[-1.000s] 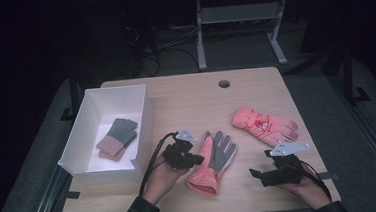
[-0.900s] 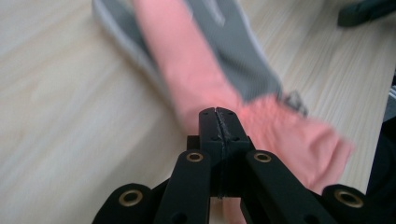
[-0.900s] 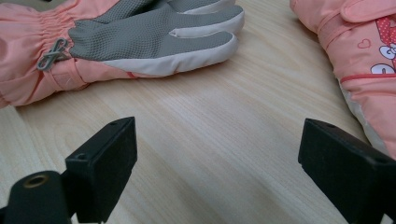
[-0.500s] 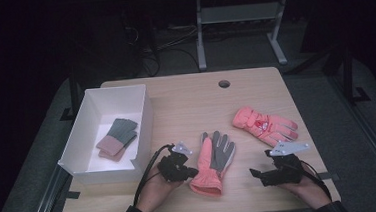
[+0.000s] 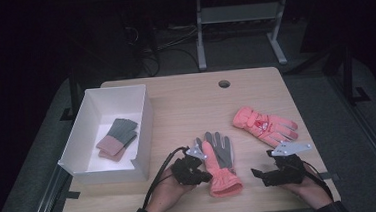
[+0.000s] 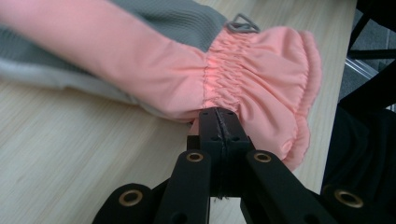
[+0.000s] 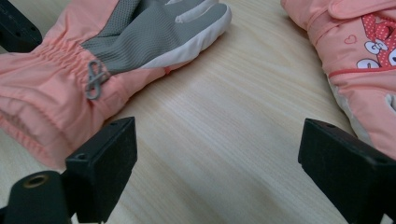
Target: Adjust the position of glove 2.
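A pink glove (image 5: 218, 156) lies palm up, its grey palm showing, near the table's front edge. My left gripper (image 5: 207, 176) is shut, and its tips press against the gathered pink cuff (image 6: 261, 88). In the left gripper view (image 6: 218, 117) I cannot tell whether any fabric is pinched between the jaws. A second pink glove (image 5: 265, 125) with a printed back lies to the right. My right gripper (image 5: 257, 173) rests open on the table between the two gloves, nothing inside its jaws (image 7: 217, 149). In that view the first glove (image 7: 140, 37) is at the left and the second glove (image 7: 355, 51) at the right.
A white box (image 5: 146, 120) stands at the table's left with a folded grey and pink item (image 5: 118, 138) inside. A cable hole (image 5: 224, 84) sits near the table's far edge. Bare wood lies between the gloves and the far edge.
My left hand has shifted right and a little toward the front edge, and the glove's cuff has swung right with it. The right hand has stayed put.
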{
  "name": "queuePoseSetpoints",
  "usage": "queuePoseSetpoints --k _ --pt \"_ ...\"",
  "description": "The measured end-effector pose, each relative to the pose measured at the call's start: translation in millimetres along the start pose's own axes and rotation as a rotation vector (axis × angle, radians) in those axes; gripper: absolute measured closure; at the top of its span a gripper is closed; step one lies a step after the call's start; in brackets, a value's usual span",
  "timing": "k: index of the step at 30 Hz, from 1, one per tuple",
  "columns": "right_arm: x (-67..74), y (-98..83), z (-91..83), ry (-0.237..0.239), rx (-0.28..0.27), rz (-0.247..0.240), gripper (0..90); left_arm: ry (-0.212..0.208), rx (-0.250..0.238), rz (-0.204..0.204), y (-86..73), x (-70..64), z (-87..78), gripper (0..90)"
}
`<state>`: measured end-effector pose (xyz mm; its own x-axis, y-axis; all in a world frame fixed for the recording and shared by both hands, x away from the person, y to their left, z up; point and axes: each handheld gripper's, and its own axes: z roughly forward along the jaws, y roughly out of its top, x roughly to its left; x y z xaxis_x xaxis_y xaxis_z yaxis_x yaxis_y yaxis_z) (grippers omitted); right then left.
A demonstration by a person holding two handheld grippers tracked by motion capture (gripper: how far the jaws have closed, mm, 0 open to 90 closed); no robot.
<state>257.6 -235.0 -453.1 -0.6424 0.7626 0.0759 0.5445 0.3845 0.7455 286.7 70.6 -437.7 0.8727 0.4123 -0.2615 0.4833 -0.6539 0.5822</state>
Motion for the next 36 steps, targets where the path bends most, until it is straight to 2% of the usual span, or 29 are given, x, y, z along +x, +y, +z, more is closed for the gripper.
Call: queuePoseSetpoints --k 12,23,27,30,33,36 --pt "-3.3 -9.5 -10.0 -0.011 -0.001 0.003 11.5 -0.035 0.014 0.042 23.6 -5.3 21.7 89.7" --pt "-9.3 -17.2 -16.8 -0.011 0.003 0.011 11.9 -0.049 0.009 0.057 42.4 -8.2 38.5 89.7" --pt "-9.4 -16.9 -16.6 -0.011 0.003 0.013 11.9 -0.045 0.002 0.066 39.6 -8.3 33.8 89.6" --pt "-10.1 -16.4 -16.5 -0.016 0.017 0.001 11.8 -0.036 -0.014 0.064 33.5 -8.0 23.1 88.1" --pt "-11.2 -12.9 -19.1 -0.007 0.033 0.014 9.9 -0.005 -0.028 0.065 24.2 -5.4 10.2 82.1" --pt "-14.8 -7.5 -23.9 -0.008 0.022 0.020 10.4 0.030 -0.034 0.063 13.1 -2.0 -1.1 69.5"
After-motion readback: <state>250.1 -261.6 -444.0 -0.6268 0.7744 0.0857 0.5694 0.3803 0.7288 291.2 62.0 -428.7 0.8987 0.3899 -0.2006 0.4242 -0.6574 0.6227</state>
